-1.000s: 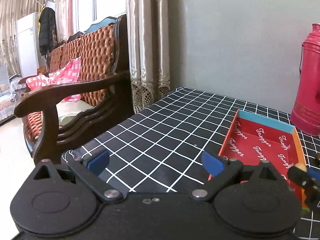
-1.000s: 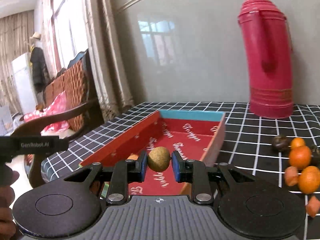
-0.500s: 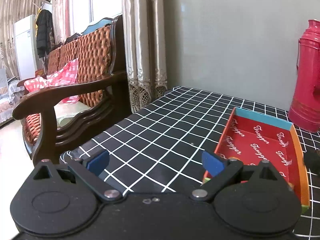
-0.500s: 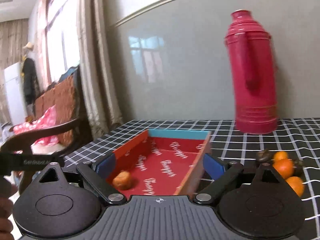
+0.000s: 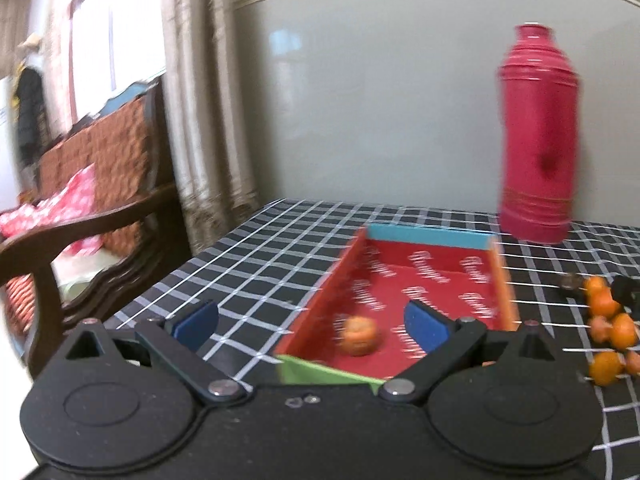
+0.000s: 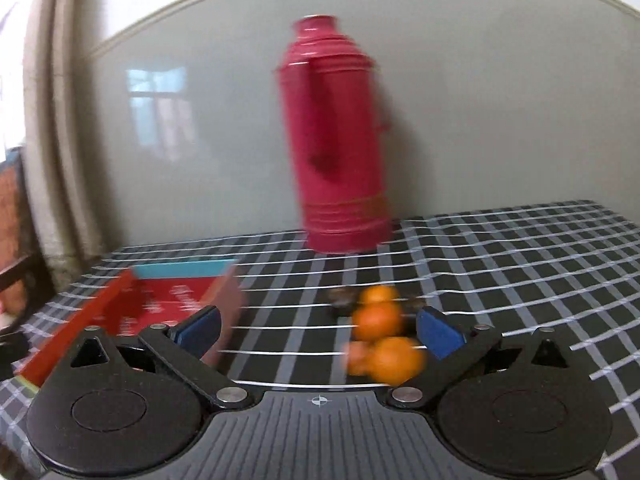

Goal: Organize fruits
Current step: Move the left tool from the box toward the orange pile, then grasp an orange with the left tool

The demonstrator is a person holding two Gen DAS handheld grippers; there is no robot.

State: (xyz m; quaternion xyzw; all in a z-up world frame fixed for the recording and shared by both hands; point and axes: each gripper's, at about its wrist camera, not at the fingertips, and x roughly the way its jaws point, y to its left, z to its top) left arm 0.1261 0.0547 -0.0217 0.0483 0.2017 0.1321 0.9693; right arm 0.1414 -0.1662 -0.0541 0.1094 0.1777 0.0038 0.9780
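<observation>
A red tray [image 5: 428, 236] with a blue far wall lies on the black checked tablecloth, and one small orange-brown fruit [image 5: 358, 336] sits inside it. In the left wrist view my left gripper [image 5: 310, 326] hangs open over the tray's near end with nothing between its fingers. In the right wrist view my right gripper [image 6: 319, 332] is opening its jaws wide and they hold nothing. Just beyond it on the cloth lies a cluster of oranges [image 6: 378, 320] with a dark fruit [image 6: 340, 300] behind. The tray [image 6: 184, 269] is to its left.
A tall red thermos [image 5: 538, 140] stands at the back by the grey wall, also the thermos [image 6: 340, 140] in the right wrist view. A wooden armchair [image 5: 80, 220] stands off the table's left edge. The orange pile [image 5: 608, 320] lies right of the tray.
My right gripper let go of the round fruit over the tray, opened wide and swung right to face the oranges. The left gripper turned right, so the tray now lies under it.
</observation>
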